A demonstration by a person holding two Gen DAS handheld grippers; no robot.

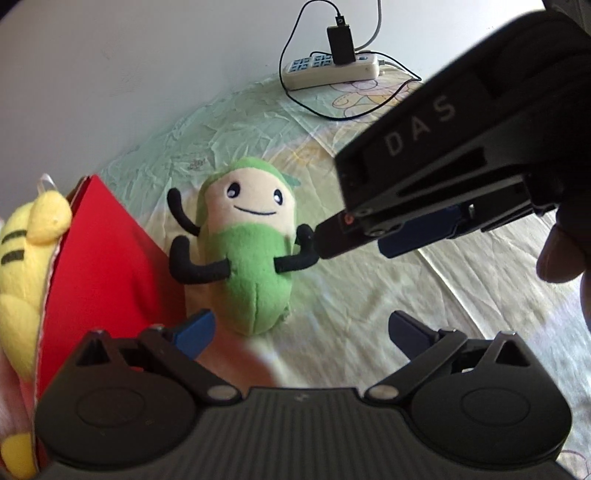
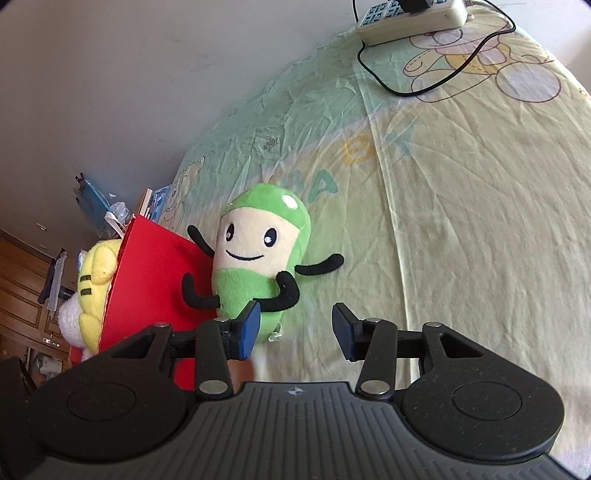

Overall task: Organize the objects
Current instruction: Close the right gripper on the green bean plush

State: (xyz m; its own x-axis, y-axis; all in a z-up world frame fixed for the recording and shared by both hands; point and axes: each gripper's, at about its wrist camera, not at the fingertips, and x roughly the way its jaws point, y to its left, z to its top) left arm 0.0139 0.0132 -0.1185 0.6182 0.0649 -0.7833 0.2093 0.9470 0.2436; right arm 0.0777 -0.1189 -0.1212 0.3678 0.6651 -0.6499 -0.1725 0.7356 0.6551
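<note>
A green plush toy (image 1: pixel 251 243) with a cream smiling face and black limbs lies on the bedsheet beside a red box (image 1: pixel 110 258); it also shows in the right wrist view (image 2: pixel 255 258). A yellow striped plush (image 1: pixel 22 280) sits in the red box (image 2: pixel 151 280) and also shows in the right wrist view (image 2: pixel 94 291). My left gripper (image 1: pixel 301 332) is open and empty, just short of the green toy's lower end. My right gripper (image 2: pixel 295 328) is open and empty, close to the toy's lower right side. In the left wrist view it (image 1: pixel 354 243) comes in from the right near the toy's black arm.
A white power strip (image 1: pixel 332 70) with a black adapter and cable lies at the far edge by the white wall; it also shows in the right wrist view (image 2: pixel 410 18). The pale green and yellow cartoon bedsheet (image 2: pixel 461 206) stretches to the right. Wooden furniture (image 2: pixel 22 295) stands beyond the box.
</note>
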